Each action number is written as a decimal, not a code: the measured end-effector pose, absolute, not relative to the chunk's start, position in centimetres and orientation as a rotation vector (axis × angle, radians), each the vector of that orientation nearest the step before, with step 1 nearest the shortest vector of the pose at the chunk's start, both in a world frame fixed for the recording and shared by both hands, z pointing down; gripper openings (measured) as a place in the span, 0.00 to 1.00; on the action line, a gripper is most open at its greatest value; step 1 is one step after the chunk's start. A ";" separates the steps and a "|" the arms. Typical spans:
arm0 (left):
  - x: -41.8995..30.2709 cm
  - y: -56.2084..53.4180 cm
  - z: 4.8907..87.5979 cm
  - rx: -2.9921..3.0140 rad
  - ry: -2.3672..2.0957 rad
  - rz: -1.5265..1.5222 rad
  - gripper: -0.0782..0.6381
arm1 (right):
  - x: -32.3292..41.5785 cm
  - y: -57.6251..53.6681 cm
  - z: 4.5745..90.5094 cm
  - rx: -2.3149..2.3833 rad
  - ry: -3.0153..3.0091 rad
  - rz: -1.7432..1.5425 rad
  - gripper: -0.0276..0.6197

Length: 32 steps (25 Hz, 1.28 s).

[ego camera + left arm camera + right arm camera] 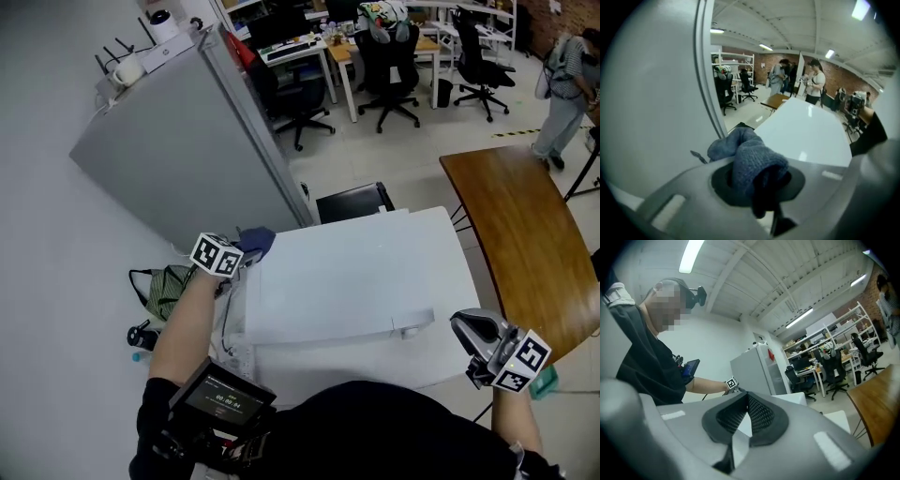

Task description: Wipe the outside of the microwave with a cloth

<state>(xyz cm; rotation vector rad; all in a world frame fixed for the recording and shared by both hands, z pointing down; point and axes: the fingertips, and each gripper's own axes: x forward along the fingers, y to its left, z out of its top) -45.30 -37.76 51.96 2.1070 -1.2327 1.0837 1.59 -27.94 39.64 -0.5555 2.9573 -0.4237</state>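
The white microwave [347, 272] is seen from above in the head view, its flat top filling the middle. My left gripper [246, 251] is at its far left top corner, shut on a blue cloth [257, 241] that rests against that corner. In the left gripper view the bunched cloth [750, 161] bulges out of the left gripper [757, 180], with the microwave's white top [806, 131] stretching beyond. My right gripper [466, 328] hangs off the microwave's near right corner, shut and empty; the right gripper view shows this gripper [746, 401] with its tips together.
A tall grey fridge [187, 150] stands close on the left behind the cloth. A brown wooden table [525, 234] is at the right, a black chair [354, 200] just beyond the microwave. A green bag [164, 286] lies on the floor. A person [567, 94] walks far right.
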 end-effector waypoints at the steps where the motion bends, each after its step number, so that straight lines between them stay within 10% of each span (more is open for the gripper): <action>1: -44.6 -38.7 52.0 2.106 -1.197 1.149 0.19 | 2.6 -28.3 39.9 -0.580 2.947 -0.432 0.05; 19: -8.6 -50.9 52.8 2.546 -0.535 1.494 0.19 | 18.0 -25.7 43.9 -1.048 2.721 -0.505 0.05; 32: -42.6 -34.3 47.3 2.465 -0.966 1.174 0.19 | -1.4 -22.2 37.5 -0.719 2.907 -0.336 0.05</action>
